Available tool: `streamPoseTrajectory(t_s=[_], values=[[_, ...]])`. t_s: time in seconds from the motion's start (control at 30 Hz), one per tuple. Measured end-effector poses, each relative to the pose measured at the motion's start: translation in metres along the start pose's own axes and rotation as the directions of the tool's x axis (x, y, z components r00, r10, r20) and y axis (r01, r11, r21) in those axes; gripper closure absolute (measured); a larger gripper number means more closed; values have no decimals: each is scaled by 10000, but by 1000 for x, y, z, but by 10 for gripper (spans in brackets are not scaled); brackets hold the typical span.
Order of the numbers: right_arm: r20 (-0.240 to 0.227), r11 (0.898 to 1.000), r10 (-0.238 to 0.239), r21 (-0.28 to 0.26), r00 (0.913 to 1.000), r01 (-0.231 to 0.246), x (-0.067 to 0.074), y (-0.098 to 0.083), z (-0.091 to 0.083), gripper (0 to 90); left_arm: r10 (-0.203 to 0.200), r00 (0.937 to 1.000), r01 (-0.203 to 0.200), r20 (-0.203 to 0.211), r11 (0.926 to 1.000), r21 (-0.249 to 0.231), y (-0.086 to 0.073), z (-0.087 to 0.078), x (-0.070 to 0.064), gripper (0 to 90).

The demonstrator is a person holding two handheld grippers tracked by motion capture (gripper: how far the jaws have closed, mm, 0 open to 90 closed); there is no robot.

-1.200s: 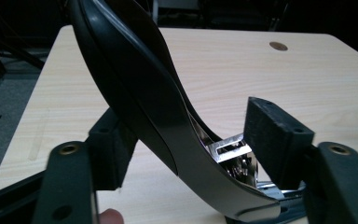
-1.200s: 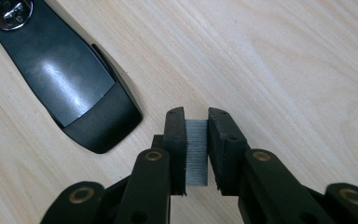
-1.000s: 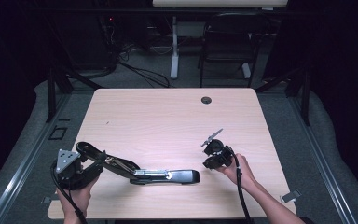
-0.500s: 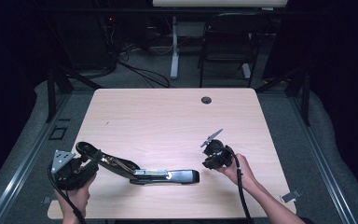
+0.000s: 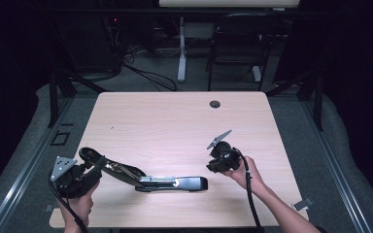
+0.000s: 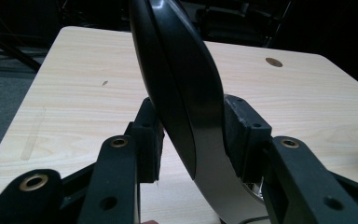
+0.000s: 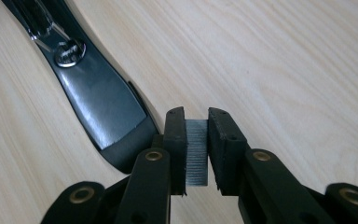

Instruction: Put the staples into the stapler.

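Observation:
A long black hinged tool with a chrome middle lies along the table's front. My left gripper is shut on its curved left end, and that glossy black end stands upright between the two pads in the left gripper view. My right gripper hovers just right of the tool's flat end. Its jaws stand close together, with a narrow grey ribbed strip between them and nothing held.
The wooden table has a round cable hole near its far edge. A chair and desk legs stand on the floor behind the table. Cables trail from both grippers toward the near edge.
My left gripper has edged slightly to the left with the tool's end in it. The right gripper has stayed in place.

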State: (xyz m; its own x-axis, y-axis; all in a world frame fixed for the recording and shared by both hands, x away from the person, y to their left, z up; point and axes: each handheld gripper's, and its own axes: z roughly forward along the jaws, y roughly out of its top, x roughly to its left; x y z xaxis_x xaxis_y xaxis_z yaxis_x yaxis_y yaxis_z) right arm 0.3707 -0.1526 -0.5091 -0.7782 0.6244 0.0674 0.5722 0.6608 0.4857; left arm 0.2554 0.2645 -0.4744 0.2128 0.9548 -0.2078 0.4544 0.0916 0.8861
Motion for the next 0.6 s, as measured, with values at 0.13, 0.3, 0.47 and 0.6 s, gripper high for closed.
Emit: streamPoseTrajectory(t_s=[0.13,0.3,0.47,0.6], values=[[-44,9997,-225,-50,9997,224,2,9,2,783,-40,10000,40,32,10000,1,0,0,0,606],[-139,9979,-622,-167,9980,620,7,22,4,783,-53,10000,53,43,10000,-24,0,0,0,606],[-306,9956,-853,-412,9959,840,11,31,4,783,-44,10000,44,42,10000,-30,0,0,0,606],[-448,9936,-1020,-527,9938,996,13,36,4,784,-36,10000,36,28,10000,-25,0,0,0,606]])
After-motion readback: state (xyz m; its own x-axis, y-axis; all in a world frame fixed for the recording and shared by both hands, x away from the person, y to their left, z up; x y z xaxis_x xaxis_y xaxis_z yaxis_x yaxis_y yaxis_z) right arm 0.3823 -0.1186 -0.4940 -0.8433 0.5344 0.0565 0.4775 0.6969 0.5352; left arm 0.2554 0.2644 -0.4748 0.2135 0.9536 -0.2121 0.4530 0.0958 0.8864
